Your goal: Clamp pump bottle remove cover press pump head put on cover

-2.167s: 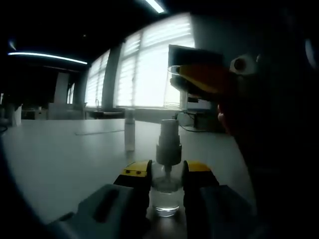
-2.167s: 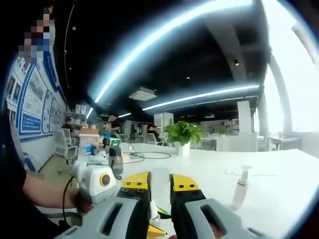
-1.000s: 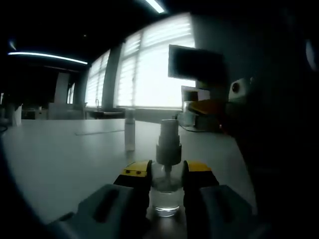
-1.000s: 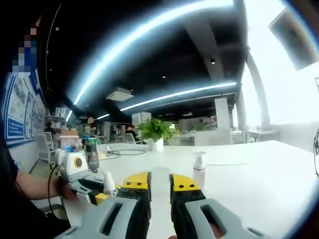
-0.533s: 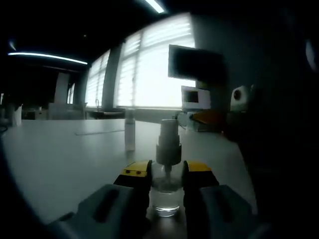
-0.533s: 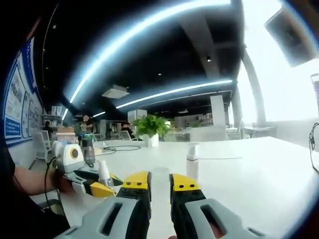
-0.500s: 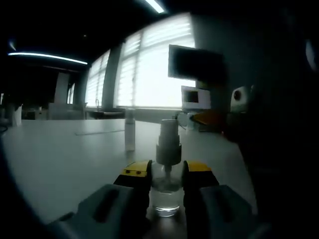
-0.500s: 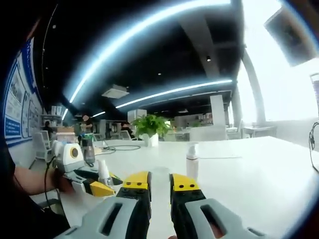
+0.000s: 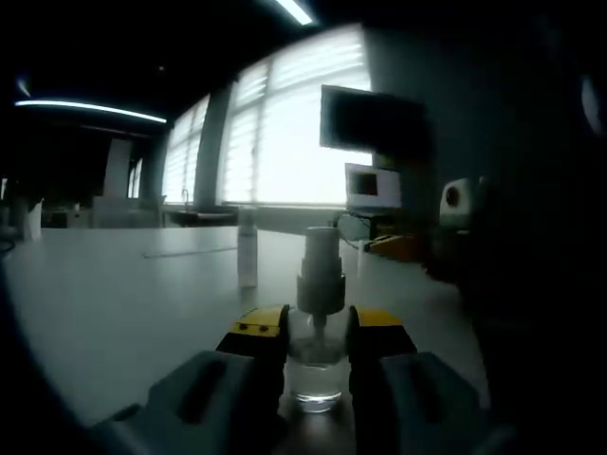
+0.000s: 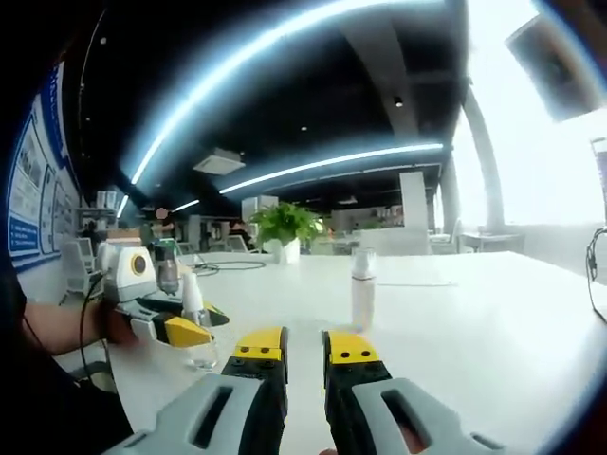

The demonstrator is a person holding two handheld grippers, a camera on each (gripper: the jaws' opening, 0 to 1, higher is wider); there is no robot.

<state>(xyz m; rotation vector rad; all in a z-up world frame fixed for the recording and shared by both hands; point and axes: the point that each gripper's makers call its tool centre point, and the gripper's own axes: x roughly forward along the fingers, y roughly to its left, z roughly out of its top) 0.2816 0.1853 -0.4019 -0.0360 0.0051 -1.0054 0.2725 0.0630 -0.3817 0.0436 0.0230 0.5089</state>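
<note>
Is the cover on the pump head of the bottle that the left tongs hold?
No, in the left gripper view the pump head of the clear bottle clamped by the left tongs stands bare, with no cover over it.

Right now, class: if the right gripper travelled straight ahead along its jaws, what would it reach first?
Probably the slim white spray bottle standing on the white table, slightly right of the right gripper's line. Depth is unclear, so it might pass just beside it.
</note>
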